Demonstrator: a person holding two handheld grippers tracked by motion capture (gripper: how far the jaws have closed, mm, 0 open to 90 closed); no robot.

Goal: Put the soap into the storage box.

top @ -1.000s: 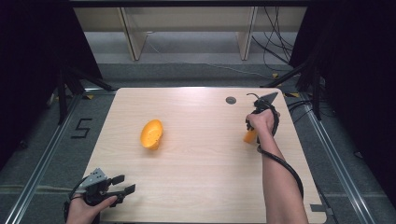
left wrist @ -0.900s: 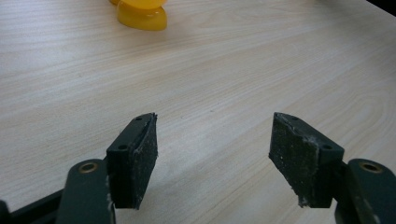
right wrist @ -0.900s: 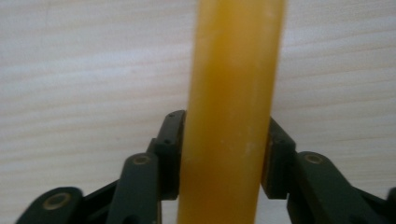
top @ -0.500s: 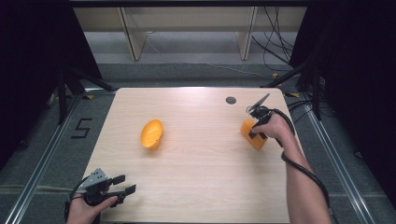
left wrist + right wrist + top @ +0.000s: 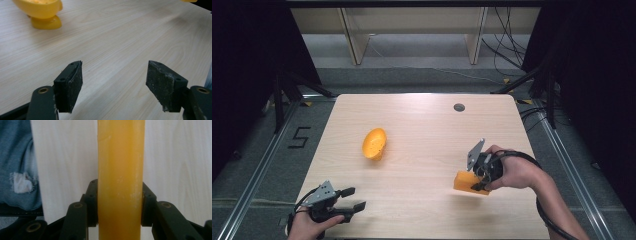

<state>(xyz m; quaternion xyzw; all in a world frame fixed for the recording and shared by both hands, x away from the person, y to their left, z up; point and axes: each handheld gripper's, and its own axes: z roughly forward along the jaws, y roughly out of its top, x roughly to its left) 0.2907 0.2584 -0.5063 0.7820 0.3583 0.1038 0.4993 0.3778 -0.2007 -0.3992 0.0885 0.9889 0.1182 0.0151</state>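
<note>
An orange block (image 5: 464,182) sits between the pads of my right gripper (image 5: 476,181), which is shut on it near the table's front right. In the right gripper view the block (image 5: 121,170) stands upright, and both jaws of the right gripper (image 5: 120,205) press its sides. An orange bowl (image 5: 375,143) rests tilted on the table, left of centre. My left gripper (image 5: 357,198) lies at the front left corner, open. Its jaws have just been opening, with nothing between them. In the left gripper view the left gripper (image 5: 115,77) points over bare wood, with the bowl (image 5: 41,10) far off at upper left.
The wooden table (image 5: 422,125) has a small dark round hole (image 5: 459,107) near its far edge. A "5" mark (image 5: 298,136) is on the floor to the left. Cables and shelf legs lie beyond the table. Jeans (image 5: 17,165) show at the left of the right gripper view.
My right gripper has come from the far right of the table towards the front edge, carrying the orange block. The left hand has stayed put.
</note>
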